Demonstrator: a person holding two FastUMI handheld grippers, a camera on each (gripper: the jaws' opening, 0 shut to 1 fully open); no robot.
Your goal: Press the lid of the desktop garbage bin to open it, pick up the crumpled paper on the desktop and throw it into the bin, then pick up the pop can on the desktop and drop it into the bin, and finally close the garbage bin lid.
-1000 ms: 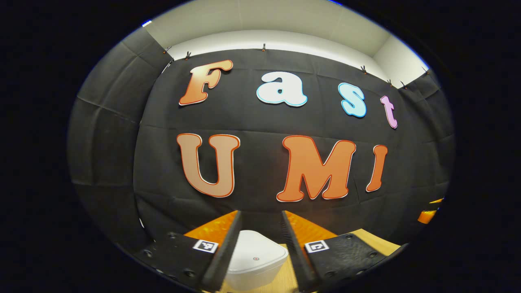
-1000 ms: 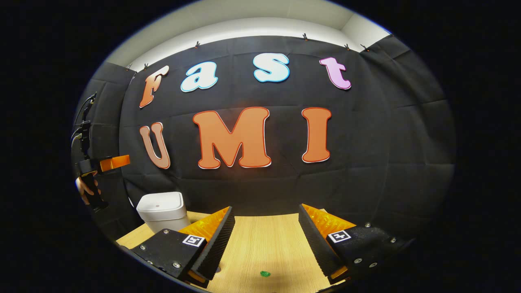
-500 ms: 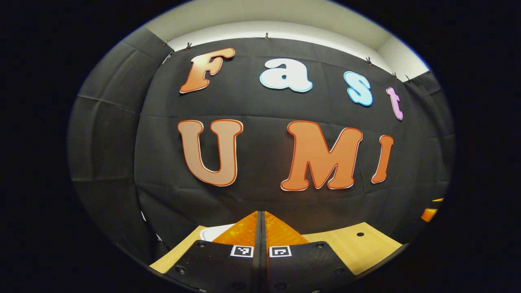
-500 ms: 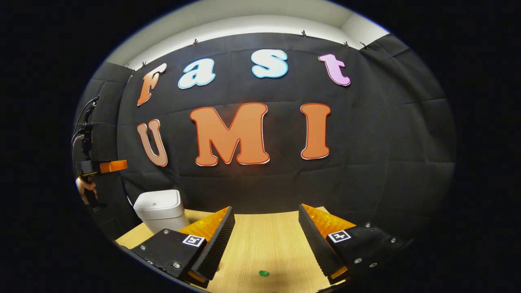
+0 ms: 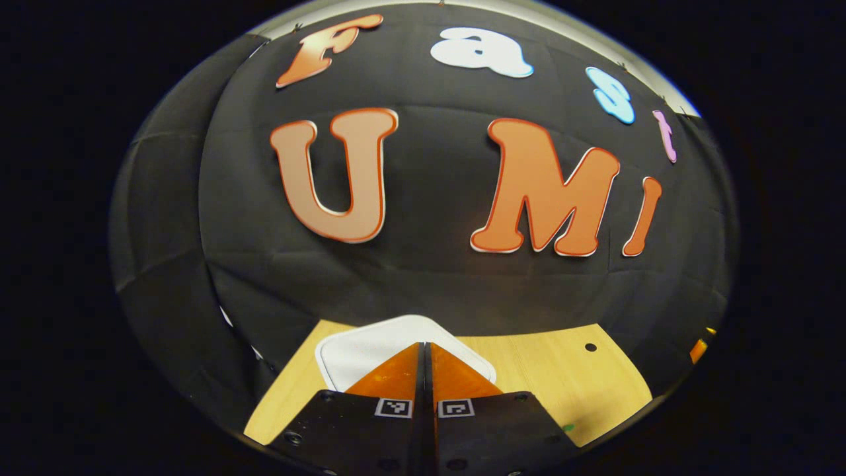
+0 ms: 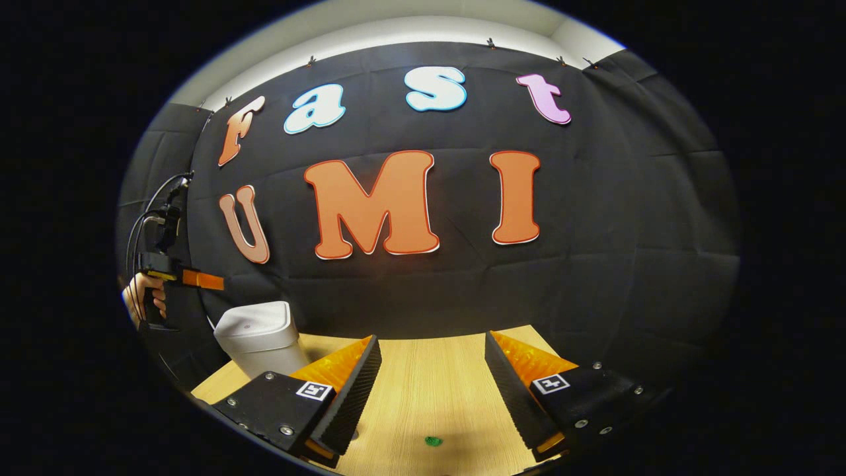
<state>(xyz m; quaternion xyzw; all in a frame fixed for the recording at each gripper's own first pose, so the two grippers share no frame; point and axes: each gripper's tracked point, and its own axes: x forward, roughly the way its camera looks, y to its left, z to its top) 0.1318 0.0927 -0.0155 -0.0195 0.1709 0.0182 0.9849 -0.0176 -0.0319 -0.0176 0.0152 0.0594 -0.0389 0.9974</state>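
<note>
We held the left gripper (image 5: 423,350) with its fingers pressed together on nothing, poised above the closed lid (image 5: 370,344) of the garbage bin (image 6: 260,337), which stood at the far left of the wooden desktop (image 6: 423,390). The right gripper (image 6: 429,370) hung nearer, jaws spread wide and empty. In our judgement, a press landing off the lid's latch point could fail to release it, or tip the light bin. We could not see the crumpled paper or can.
</note>
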